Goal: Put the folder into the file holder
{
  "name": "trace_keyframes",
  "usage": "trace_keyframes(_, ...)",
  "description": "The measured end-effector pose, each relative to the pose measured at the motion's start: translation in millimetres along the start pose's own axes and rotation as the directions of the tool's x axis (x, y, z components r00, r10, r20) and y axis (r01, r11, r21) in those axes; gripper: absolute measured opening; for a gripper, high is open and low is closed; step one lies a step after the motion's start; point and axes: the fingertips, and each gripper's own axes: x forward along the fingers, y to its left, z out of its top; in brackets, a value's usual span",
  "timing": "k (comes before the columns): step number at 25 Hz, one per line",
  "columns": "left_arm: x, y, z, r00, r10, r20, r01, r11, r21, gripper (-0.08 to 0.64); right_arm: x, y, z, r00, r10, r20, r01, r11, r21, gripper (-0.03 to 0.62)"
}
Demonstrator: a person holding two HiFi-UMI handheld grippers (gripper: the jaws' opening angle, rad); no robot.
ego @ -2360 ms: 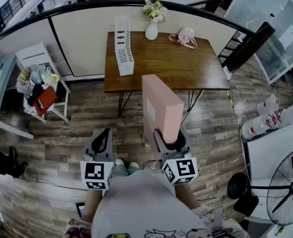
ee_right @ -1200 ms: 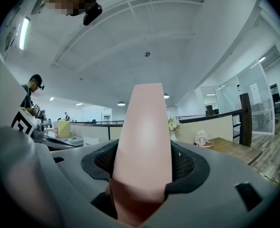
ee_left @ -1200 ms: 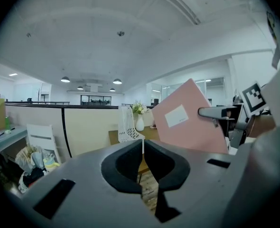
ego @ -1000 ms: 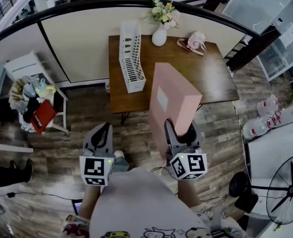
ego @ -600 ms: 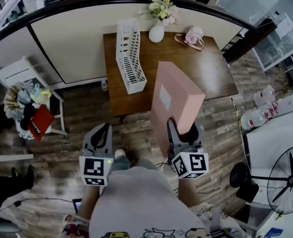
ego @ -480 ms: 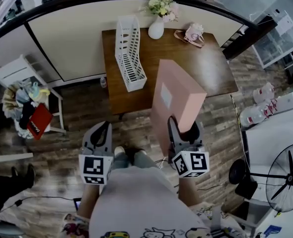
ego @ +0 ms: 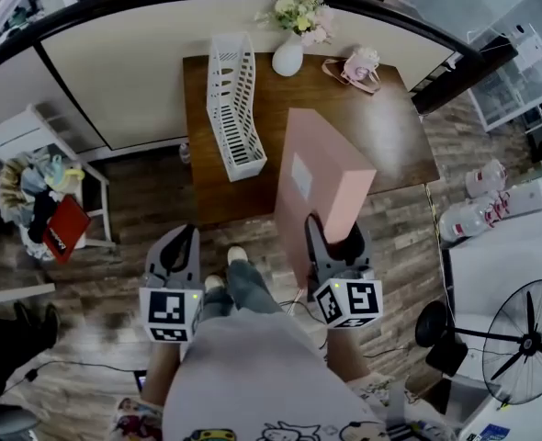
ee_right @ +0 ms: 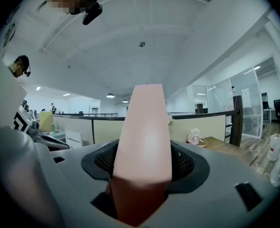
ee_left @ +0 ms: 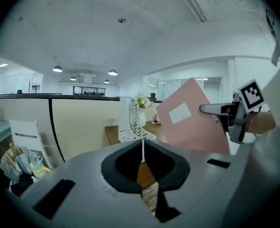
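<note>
R gripper (ego: 333, 237) fingers clamp the lower end of the pink folder (ego: 321, 168), held upright in the air by the counter's (ego: 395, 141) near edge. L gripper (ego: 177, 251) fingers are together, seemingly w/ nothing between. The white file holder (ego: 231, 108) stands on the counter, apart from the folder.

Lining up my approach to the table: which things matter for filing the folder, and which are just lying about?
For the job: folder, clamped in the right gripper; file holder on the table; left gripper, shut, empty.
Lying about: vase of flowers; pink bag; chair with clothes; fan; bottles.
</note>
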Motion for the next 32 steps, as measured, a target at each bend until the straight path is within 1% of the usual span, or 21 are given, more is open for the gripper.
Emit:
trace_keyframes(4,29.8,7.7,14.8,1.000,0.023,0.011,-0.023,1.000,-0.003,0.014,33.6,-12.3,7.9,1.000,0.023,0.010,-0.023,1.000,-0.005,0.291)
trace_keyframes(11,83.2,15.1,47.0,0.997,0.069,0.039,-0.069,0.998,0.000,0.014,97.6,-32.7,20.1,0.996,0.089,0.020,-0.089,0.996,-0.007,0.290)
trace_keyframes(17,109.8,18.4,65.7,0.993,0.106,0.055,-0.106,0.994,0.004,0.014,132.3,-41.5,29.4,0.989,0.141,0.038,-0.141,0.990,-0.009,0.291)
trace_keyframes(21,115.9,20.9,68.9,0.991,0.123,0.053,-0.123,0.992,0.000,0.014,142.1,-42.3,34.2,0.986,0.161,0.047,-0.161,0.987,-0.007,0.291)
trace_keyframes(24,116.5,22.2,71.7,0.991,0.122,0.052,-0.122,0.992,0.005,0.014,143.3,-42.8,37.7,0.986,0.159,0.053,-0.159,0.987,-0.005,0.290)
trace_keyframes(32,108.3,19.0,72.9,0.995,0.082,0.055,-0.083,0.996,0.017,0.014,132.1,-37.5,43.2,0.988,0.135,0.077,-0.135,0.991,-0.002,0.290)
